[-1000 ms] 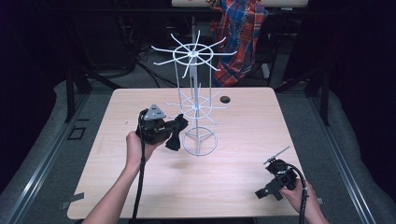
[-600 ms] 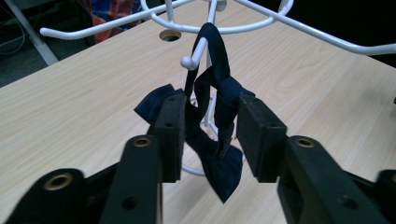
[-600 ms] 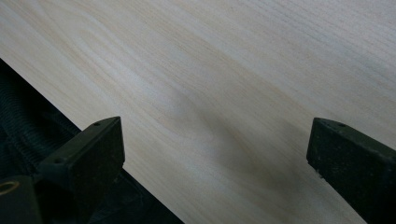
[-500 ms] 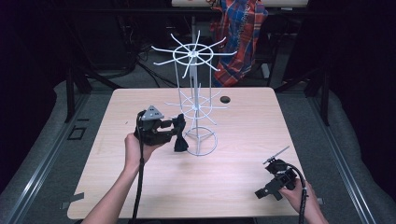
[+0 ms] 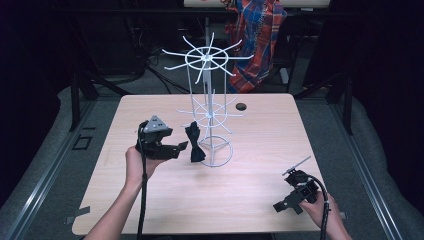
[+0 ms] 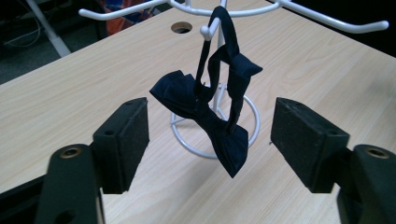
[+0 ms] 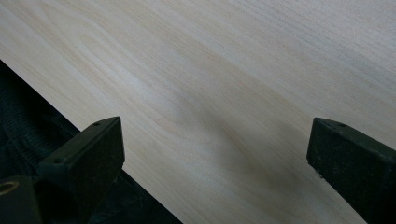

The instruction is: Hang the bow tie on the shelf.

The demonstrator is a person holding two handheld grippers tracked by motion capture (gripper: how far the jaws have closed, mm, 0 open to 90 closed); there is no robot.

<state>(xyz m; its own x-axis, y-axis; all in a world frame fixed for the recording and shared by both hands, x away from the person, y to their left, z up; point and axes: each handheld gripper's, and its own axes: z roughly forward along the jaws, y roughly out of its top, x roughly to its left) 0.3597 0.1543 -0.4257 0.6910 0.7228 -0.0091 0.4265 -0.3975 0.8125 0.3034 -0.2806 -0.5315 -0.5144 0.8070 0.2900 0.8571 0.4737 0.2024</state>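
Hanging by its strap from a lower hook of the white wire rack (image 5: 210, 117), the dark bow tie (image 6: 205, 112) sits just ahead of the left tool (image 6: 210, 135), jaws spread and empty. Either it has just been hung or is about to be taken; taking it calls for closing in. The right tool (image 5: 295, 192) rests released near the bench (image 5: 260, 165) edge.

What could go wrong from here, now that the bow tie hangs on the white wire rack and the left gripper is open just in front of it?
1. The bow tie hangs by its strap from one ball-tipped hook; a nudge may slip it off.
2. The left gripper is close to the light wire rack; bumping it might tip the rack.
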